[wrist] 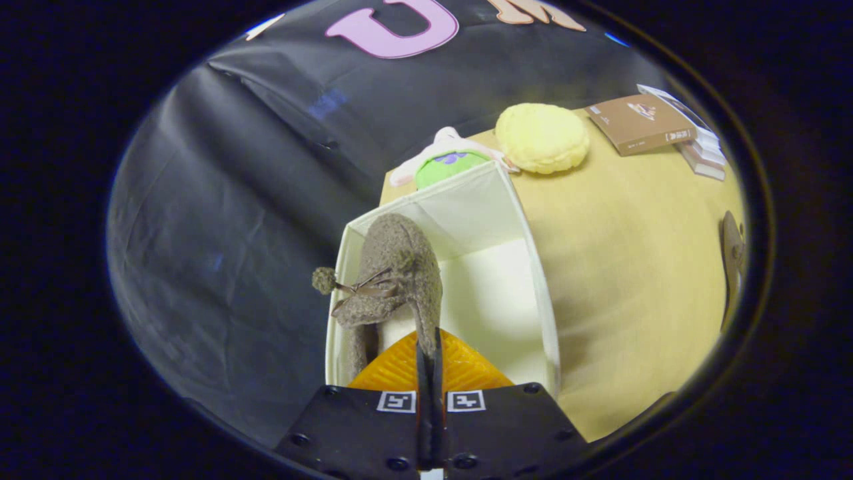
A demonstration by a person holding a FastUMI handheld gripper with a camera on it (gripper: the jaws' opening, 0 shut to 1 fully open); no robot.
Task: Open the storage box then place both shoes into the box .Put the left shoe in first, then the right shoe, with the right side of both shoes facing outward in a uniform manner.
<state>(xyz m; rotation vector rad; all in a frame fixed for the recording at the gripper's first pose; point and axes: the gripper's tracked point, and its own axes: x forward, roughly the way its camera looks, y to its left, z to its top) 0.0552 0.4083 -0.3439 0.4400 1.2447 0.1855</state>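
Note:
A fuzzy brown shoe (393,273) with a small bow and pompom hangs just ahead of my gripper (430,347), whose fingers are shut on the thin rim of its opening. The shoe is over the left side of the open white storage box (533,267), against its left wall, toe pointing away from me. The box stands on a tan tabletop (633,267); its pale floor shows to the right of the shoe. At the table's right edge I see a thin brown sliver (733,267), which may be the other shoe; I cannot tell.
Beyond the box lie a green and pink plush toy (450,163) and a round yellow cushion (541,138). A stack of books (656,123) sits at the far right corner of the table. Black cloth hangs left of the table edge.

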